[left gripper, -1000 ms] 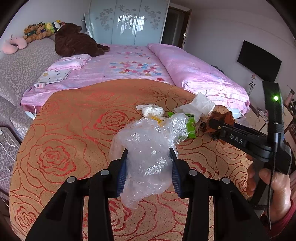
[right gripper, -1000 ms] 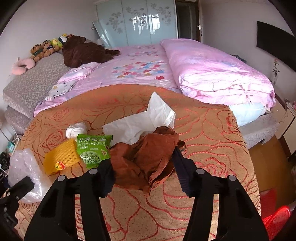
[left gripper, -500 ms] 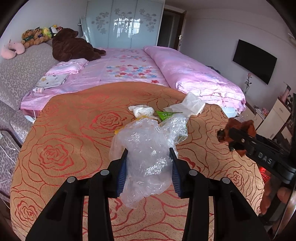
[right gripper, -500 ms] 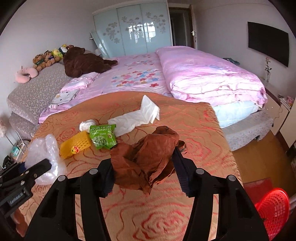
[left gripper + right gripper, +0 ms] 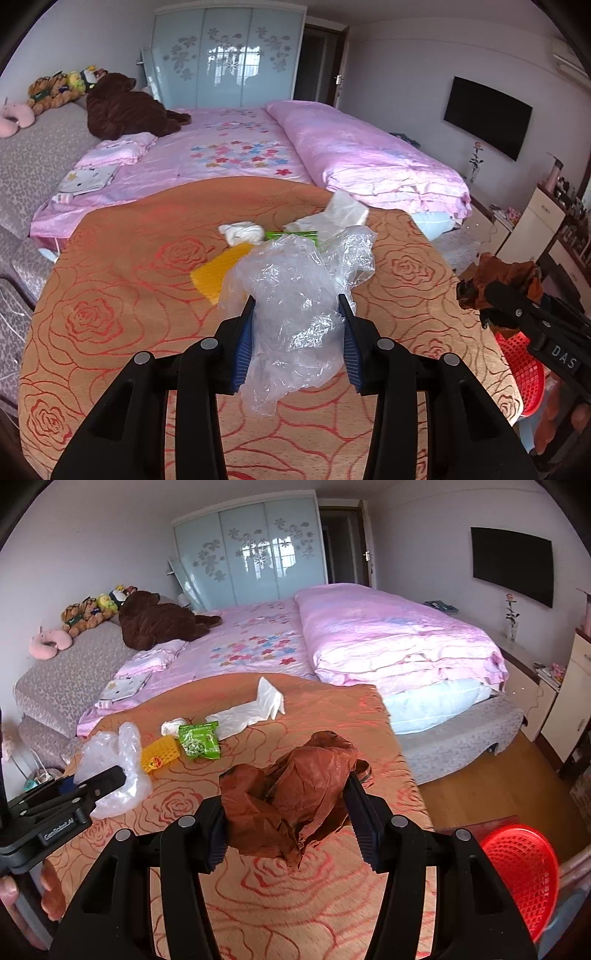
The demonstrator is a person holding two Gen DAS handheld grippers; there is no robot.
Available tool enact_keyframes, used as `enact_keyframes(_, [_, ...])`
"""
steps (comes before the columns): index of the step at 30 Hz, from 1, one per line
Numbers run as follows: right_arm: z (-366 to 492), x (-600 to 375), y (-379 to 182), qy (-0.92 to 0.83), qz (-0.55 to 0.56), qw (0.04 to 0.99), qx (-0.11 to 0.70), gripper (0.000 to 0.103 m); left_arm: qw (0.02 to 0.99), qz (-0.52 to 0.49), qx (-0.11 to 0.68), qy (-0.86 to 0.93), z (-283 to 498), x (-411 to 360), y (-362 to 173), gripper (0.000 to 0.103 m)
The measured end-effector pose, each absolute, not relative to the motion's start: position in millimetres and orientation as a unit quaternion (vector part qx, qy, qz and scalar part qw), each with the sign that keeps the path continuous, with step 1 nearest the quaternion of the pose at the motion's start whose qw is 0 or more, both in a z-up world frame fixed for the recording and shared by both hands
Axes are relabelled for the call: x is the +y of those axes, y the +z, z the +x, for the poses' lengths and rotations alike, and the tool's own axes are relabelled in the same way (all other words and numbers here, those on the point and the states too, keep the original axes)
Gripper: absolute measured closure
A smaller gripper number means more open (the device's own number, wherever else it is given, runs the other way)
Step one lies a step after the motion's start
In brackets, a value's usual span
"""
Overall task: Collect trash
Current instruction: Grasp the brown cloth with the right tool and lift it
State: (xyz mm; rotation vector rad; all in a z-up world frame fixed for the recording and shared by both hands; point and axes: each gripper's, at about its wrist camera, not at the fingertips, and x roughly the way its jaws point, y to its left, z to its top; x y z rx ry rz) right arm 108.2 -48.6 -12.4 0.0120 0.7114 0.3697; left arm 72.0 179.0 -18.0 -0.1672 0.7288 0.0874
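Bed with pink floral sheet (image 5: 258, 642) as landmark. Rolled pink duvet (image 5: 391, 638) lies along its right side. Large brown plush bear (image 5: 159, 622) at the head end, left. Wall-mounted black TV (image 5: 513, 565) on the wall right of the bed. Frosted sliding wardrobe (image 5: 251, 550) beyond the bed's far side.

Both fisheye views look forward along their own gripper, low over the orange rose-patterned blanket (image 5: 110, 295), facing the pink bed (image 5: 240, 155) and glass wardrobe (image 5: 225, 59) at 12 o'clock. The left wrist view sits close above the blanket and catches the right gripper (image 5: 517, 314) at 3 o'clock. The right wrist view sees the left gripper (image 5: 85, 786) at 9 o'clock and a red basket (image 5: 524, 871) at 4 o'clock. Both share the blanket, bed, wardrobe and wall television (image 5: 513, 565).
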Motion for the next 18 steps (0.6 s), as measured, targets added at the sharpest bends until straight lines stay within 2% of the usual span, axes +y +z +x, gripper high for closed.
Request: enact_keyframes(18, [97.6, -121.9, -0.5, 0.110, 0.026, 0.936, 0.334, 0.049, 0.938, -0.042, 0.343, -0.024, 90.4, 105.9, -2.2, 0.064])
